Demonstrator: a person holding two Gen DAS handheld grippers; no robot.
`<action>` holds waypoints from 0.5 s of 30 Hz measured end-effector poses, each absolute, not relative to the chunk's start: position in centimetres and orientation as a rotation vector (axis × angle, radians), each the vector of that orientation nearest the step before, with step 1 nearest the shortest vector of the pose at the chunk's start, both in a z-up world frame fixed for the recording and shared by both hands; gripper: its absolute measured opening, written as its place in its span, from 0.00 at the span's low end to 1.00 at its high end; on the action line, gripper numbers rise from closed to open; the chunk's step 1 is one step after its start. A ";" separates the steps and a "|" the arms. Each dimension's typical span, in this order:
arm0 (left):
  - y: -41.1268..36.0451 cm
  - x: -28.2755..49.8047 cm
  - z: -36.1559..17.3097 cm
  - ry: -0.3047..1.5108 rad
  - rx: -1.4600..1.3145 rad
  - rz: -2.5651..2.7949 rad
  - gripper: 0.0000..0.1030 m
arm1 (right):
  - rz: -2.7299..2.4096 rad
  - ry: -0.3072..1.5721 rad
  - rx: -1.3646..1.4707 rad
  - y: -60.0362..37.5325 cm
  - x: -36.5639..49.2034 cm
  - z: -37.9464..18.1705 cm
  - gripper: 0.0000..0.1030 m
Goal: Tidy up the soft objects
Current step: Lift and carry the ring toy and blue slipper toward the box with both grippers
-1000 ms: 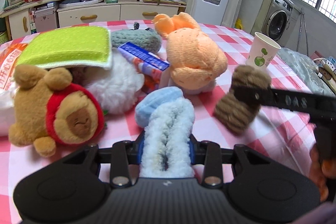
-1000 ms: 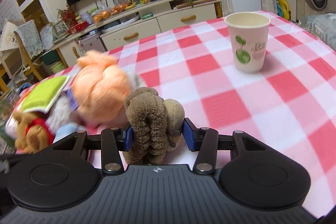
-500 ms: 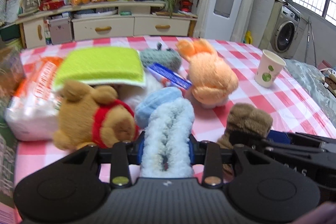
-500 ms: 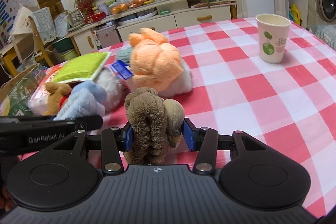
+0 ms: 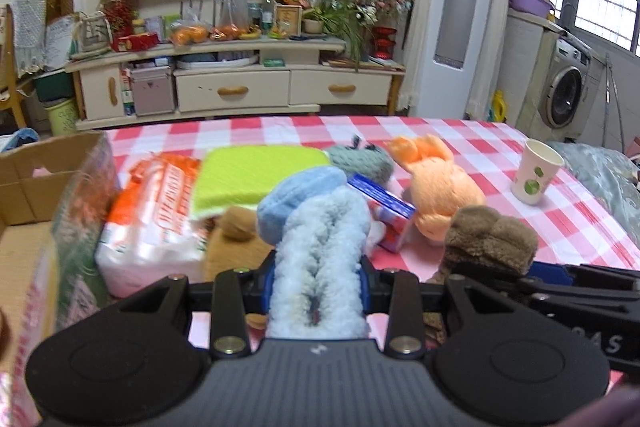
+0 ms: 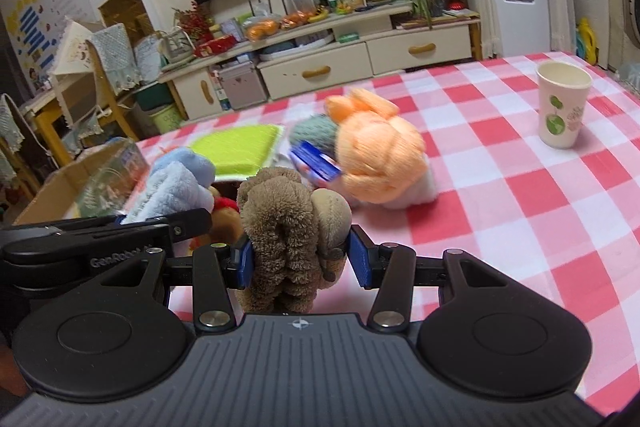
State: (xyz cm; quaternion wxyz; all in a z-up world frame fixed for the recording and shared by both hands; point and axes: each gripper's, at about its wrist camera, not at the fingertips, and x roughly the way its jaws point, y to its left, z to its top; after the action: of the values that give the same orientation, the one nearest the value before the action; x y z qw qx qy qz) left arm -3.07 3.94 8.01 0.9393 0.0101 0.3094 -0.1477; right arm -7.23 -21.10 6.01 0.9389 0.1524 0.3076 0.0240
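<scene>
1. Living room, TV cabinet behind; red-checked bench (image 6: 520, 195) holds a plush pile beside a cardboard box (image 5: 24, 187).
2. Left gripper (image 5: 318, 275) jaws clamped on pale-blue fluffy plush (image 5: 316, 227), held above the pile.
3. Right gripper (image 6: 298, 257) jaws clamped on brown plush (image 6: 288, 223).
4. Both look light, squashy, non-fragile; mid-body pinch should suit them.
5. Shaggy pile, blue cap-like end; brown has tan head.

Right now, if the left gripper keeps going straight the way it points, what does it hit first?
Probably the tan bear just past the blue toy held in the left gripper, then the green sponge. Depth is hard to judge.
</scene>
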 end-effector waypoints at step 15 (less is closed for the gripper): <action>9.8 -2.6 12.1 0.514 -0.004 -0.134 0.35 | 0.162 0.560 0.256 -16.9 -4.4 9.4 0.57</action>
State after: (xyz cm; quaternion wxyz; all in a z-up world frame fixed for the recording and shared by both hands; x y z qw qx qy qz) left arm -2.64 9.76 12.10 0.9649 -0.0019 0.2542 -0.0665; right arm -4.41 -16.87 9.38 0.9497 0.1261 0.2754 0.0798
